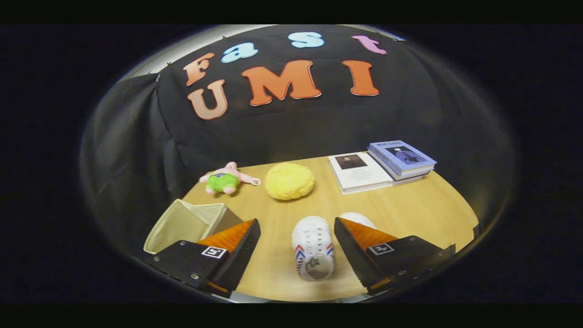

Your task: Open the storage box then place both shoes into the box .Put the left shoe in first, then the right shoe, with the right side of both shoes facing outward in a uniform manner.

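Gripper [297, 246] held wide open over a wooden table [423, 209], with one white shoe [313, 248] lying between its fingers.

In the gripper view, the two fingers stand far apart and touch nothing; each carries one small square marker on top. The white shoe between them has red and blue stripes on its side and a round label at the near end, too small to read. A second white shoe [360, 218] shows only a little, partly hidden behind the right finger. The storage box [186, 223], one beige fabric box, stands open beside the left finger. Beyond the fingers lie one pink and green plush toy [225, 179] and one round yellow cushion [289, 181]. Further right lie two books [380, 166], one white and flat, one blue leaning on it; their cover writing is not legible.
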Tool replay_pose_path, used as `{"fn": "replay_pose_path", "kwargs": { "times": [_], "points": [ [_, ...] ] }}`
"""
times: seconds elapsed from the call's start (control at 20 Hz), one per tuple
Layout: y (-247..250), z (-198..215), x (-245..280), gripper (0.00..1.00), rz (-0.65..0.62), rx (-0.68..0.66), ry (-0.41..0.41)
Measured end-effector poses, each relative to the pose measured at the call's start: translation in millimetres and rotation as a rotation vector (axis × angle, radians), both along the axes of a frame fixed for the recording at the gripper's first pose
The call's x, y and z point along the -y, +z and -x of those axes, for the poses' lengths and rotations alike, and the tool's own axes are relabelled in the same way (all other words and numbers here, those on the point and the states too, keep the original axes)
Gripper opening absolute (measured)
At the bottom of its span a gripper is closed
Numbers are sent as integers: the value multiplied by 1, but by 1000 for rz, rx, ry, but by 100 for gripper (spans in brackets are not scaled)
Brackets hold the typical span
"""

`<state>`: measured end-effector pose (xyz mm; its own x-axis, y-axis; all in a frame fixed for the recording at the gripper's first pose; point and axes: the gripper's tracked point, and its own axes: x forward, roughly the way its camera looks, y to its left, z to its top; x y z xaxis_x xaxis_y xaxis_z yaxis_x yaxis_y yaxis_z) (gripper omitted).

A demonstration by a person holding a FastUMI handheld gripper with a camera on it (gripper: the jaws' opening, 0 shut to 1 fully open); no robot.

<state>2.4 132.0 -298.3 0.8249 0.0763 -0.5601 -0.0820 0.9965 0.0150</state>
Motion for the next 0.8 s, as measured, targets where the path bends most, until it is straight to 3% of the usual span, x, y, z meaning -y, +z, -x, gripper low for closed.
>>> {"fn": "replay_pose_path", "kwargs": {
  "times": [0.2, 0.5, 0.8],
  "points": [
    [-33, 6, 26, 89, 30, -60, -17],
    [-89, 11, 36, 50, 25, -189, 6],
    [-137, 12, 39, 45, 34, -307, 21]
  ]
}}
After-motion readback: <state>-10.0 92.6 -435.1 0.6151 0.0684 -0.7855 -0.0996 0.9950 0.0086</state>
